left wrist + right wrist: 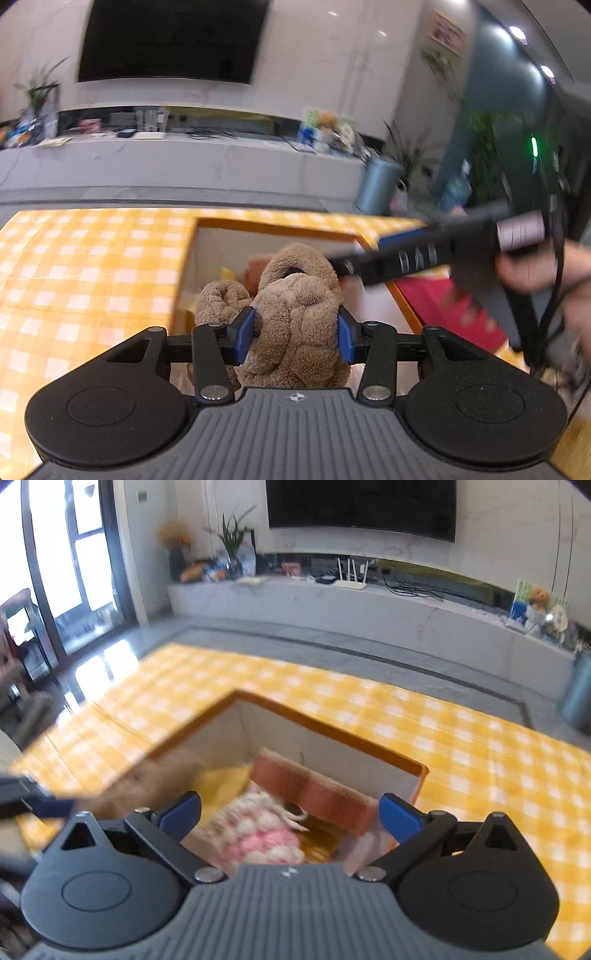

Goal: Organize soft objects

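Note:
My left gripper (pixel 295 338) is shut on a brown plush toy (pixel 295 317), its blue pads pressing both sides, just above the orange-rimmed box (pixel 273 226). The right gripper (pixel 290 816) stands open over the same box (pixel 332 734) with nothing between its fingers. Below it inside the box lie a pink and white knitted piece (pixel 258 834) and a folded orange cloth (pixel 314 794). The brown plush (pixel 162 779) shows blurred at the box's left edge. In the left wrist view the right gripper (pixel 436 254) crosses above the box, held by a hand (pixel 532 273).
A yellow checked tablecloth (pixel 81 273) covers the table around the box. A red item (pixel 443 306) lies right of the box. Behind stand a grey TV bench (pixel 369 605), a dark screen, plants and a grey bin (pixel 376 184).

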Demonstrator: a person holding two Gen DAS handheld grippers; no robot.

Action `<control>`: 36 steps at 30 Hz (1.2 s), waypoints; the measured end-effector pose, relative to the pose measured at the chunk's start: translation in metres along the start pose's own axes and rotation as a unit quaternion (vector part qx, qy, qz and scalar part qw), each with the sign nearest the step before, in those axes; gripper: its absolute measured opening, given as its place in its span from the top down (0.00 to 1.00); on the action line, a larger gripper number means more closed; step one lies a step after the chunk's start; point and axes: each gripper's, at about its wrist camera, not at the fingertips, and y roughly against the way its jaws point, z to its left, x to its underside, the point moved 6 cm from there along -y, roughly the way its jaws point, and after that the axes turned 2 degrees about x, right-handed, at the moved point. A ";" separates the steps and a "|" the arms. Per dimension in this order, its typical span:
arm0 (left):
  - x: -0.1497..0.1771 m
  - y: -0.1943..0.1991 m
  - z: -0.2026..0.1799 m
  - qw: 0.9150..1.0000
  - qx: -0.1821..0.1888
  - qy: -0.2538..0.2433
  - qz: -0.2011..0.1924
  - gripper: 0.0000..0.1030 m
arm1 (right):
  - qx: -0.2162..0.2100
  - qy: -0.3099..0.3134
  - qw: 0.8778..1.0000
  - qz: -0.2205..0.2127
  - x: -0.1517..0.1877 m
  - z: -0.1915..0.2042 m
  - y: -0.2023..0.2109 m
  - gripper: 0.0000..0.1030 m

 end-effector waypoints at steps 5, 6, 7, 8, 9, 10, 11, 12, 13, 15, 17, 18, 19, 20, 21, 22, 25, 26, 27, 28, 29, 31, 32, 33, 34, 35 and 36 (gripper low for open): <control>0.009 -0.014 -0.028 0.996 -0.012 -0.082 -0.009 0.22 | 0.006 0.037 0.999 -0.001 -0.003 0.013 0.008 0.02; 0.010 -0.015 -0.031 0.995 -0.020 -0.095 -0.015 0.15 | 0.003 0.038 0.999 -0.003 -0.003 0.014 0.008 0.02; 0.012 -0.017 -0.031 0.995 -0.037 -0.092 -0.012 0.03 | -0.002 0.035 0.999 -0.002 -0.001 0.014 0.008 0.02; 0.013 -0.020 -0.030 0.996 -0.051 -0.078 -0.001 0.03 | -0.008 0.031 0.999 0.000 -0.001 0.014 0.008 0.02; 0.015 -0.022 -0.027 0.997 -0.053 -0.061 0.008 0.03 | -0.011 0.027 1.000 0.001 0.001 0.013 0.007 0.02; 0.015 -0.024 -0.025 0.998 -0.047 -0.046 0.013 0.03 | -0.011 0.024 1.000 0.001 0.001 0.013 0.007 0.02; 0.016 -0.025 -0.024 0.998 -0.039 -0.035 0.016 0.03 | -0.009 0.024 1.000 0.001 0.001 0.014 0.006 0.02; 0.016 -0.025 -0.022 0.999 -0.034 -0.029 0.020 0.02 | -0.006 0.024 1.000 0.000 0.001 0.014 0.005 0.02; 0.015 -0.025 -0.021 0.999 -0.033 -0.025 0.025 0.01 | -0.005 0.023 1.000 -0.001 0.001 0.015 0.006 0.02; 0.011 -0.023 -0.018 0.999 -0.031 -0.016 0.027 0.00 | -0.005 0.020 1.000 -0.003 0.000 0.016 0.007 0.02; 0.008 -0.020 -0.015 0.999 -0.031 0.003 0.022 0.00 | -0.008 0.019 1.000 -0.009 -0.002 0.017 0.012 0.02; 0.006 -0.019 -0.013 0.999 -0.025 0.015 0.019 0.00 | -0.010 0.021 1.000 -0.015 -0.003 0.018 0.015 0.02; 0.005 -0.017 -0.011 0.999 -0.013 0.028 0.016 0.00 | -0.010 0.023 0.999 -0.022 -0.004 0.019 0.018 0.02; 0.003 -0.017 -0.008 0.999 -0.004 0.042 0.013 0.00 | -0.009 0.021 0.999 -0.029 -0.007 0.020 0.022 0.02; 0.002 -0.015 -0.007 0.998 0.001 0.054 0.013 0.00 | -0.010 0.017 0.999 -0.037 -0.009 0.021 0.026 0.02; 0.000 -0.014 -0.006 0.998 0.002 0.062 0.012 0.00 | -0.013 0.012 0.999 -0.043 -0.011 0.022 0.029 0.02; -0.007 -0.007 -0.005 0.998 -0.026 0.065 -0.002 0.00 | -0.016 0.000 0.998 -0.057 -0.014 0.025 0.041 0.02; -0.009 -0.003 -0.007 0.997 -0.036 0.064 -0.011 0.00 | -0.014 -0.001 0.998 -0.063 -0.014 0.025 0.046 0.02; -0.012 0.001 -0.010 0.997 -0.044 0.065 -0.020 0.00 | -0.010 0.000 0.998 -0.068 -0.014 0.025 0.052 0.02; -0.014 0.006 -0.014 0.996 -0.051 0.068 -0.031 0.00 | -0.005 0.001 0.997 -0.074 -0.013 0.024 0.058 0.02; -0.018 0.012 -0.017 0.995 -0.057 0.072 -0.045 0.00 | 0.001 0.002 0.997 -0.081 -0.012 0.022 0.065 0.02; -0.026 0.025 -0.024 0.990 -0.085 0.077 -0.081 0.00 | 0.017 -0.007 0.994 -0.104 -0.009 0.015 0.082 0.02; -0.029 0.031 -0.028 0.987 -0.104 0.074 -0.101 0.00 | 0.032 -0.021 0.991 -0.125 -0.008 0.009 0.092 0.02; -0.031 0.036 -0.034 0.984 -0.119 0.068 -0.117 0.00 | 0.044 -0.033 0.988 -0.142 -0.006 0.002 0.102 0.02; -0.033 0.040 -0.041 0.982 -0.129 0.051 -0.128 0.00 | 0.052 -0.040 0.986 -0.153 -0.003 -0.004 0.112 0.02; -0.034 0.043 -0.048 0.981 -0.132 0.035 -0.140 0.00 | 0.057 -0.048 0.985 -0.159 0.000 -0.010 0.120 0.02; -0.033 0.044 -0.055 0.979 -0.133 0.020 -0.150 0.00 | 0.061 -0.057 0.983 -0.162 0.004 -0.016 0.128 0.02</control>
